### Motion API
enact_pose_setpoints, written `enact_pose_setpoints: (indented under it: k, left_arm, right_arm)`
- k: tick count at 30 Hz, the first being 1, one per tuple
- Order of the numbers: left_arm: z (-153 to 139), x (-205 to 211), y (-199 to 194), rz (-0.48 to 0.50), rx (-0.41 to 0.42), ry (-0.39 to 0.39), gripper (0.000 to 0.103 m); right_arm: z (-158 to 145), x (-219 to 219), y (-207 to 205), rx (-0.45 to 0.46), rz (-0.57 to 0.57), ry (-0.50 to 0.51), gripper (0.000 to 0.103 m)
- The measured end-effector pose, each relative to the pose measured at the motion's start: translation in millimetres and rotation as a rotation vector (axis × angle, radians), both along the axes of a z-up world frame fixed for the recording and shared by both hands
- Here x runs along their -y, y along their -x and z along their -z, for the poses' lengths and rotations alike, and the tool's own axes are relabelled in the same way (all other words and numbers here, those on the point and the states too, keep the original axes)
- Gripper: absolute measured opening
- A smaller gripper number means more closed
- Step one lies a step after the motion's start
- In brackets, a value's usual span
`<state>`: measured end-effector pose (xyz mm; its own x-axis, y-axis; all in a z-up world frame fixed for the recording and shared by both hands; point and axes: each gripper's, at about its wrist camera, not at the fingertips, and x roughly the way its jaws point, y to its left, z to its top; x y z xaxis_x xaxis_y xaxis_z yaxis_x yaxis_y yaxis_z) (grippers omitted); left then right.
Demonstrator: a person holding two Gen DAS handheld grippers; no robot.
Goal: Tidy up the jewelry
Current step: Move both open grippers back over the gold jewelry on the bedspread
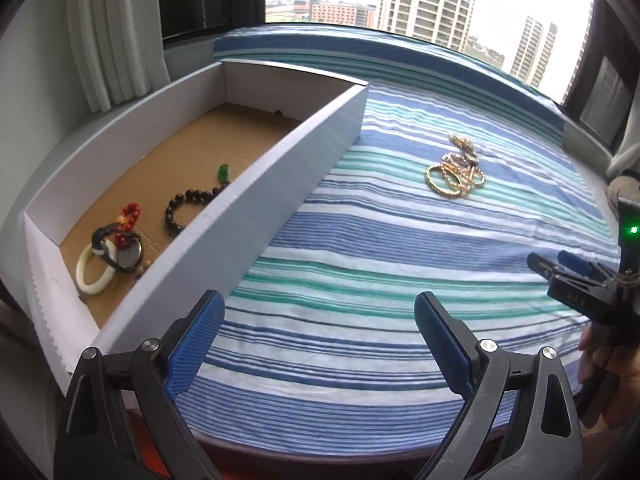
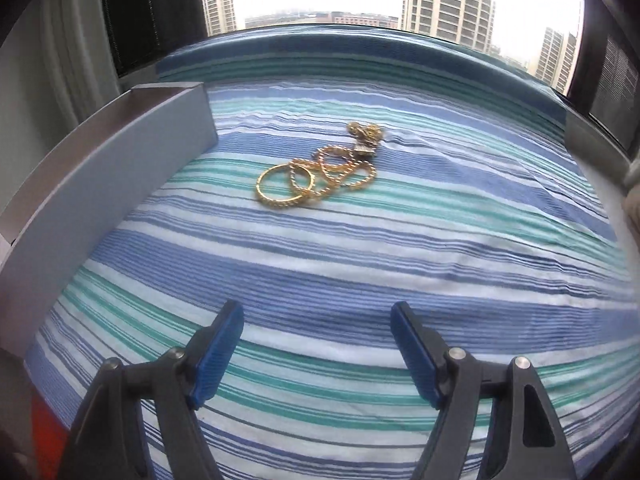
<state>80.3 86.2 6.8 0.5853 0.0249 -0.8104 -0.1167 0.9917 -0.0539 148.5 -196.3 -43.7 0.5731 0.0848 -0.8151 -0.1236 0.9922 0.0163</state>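
Both tools are empty. The left gripper [image 1: 316, 344] has its jaws spread wide with nothing between them; the right gripper [image 2: 318, 352] is likewise parted and holds nothing. The remaining gold jewelry [image 2: 320, 170], a plain bangle tangled with beaded chains, lies on the striped bedspread [image 2: 360, 264] at about 12 o'clock from the right gripper, well apart from it. The white box [image 1: 260, 216] stands at 10 o'clock and already holds a dark bead bracelet [image 1: 192, 206], a red bead string [image 1: 130, 216] and a pale bangle [image 1: 94, 276].

Risks, as judged:
- Interlocked pieces: gripping one ring may drag the whole cluster.
- Thin chain may slip between pads.
- Soft cloth may be pinched.
- Load may catch the box wall.
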Motion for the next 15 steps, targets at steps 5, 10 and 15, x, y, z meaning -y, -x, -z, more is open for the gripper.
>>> enact_pose_setpoints:
  k: [5,10,15]
  left_arm:
    - [8.2,20.4,4.9,0.030,-0.015,-0.019,0.096]
    - [12.7,42.5,6.6,0.044,-0.002,-0.092,0.096]
    - [17.3,53.8,2.7,0.043,0.010,-0.138,0.096]
  right_arm:
    - [6.0,34.5,21.7,0.030,0.083,0.003,0.077]
    - [10.2,47.2,36.0,0.057,0.120,0.037,0.077]
    - [14.9,47.2,37.2,0.050,0.121,0.041,0.077]
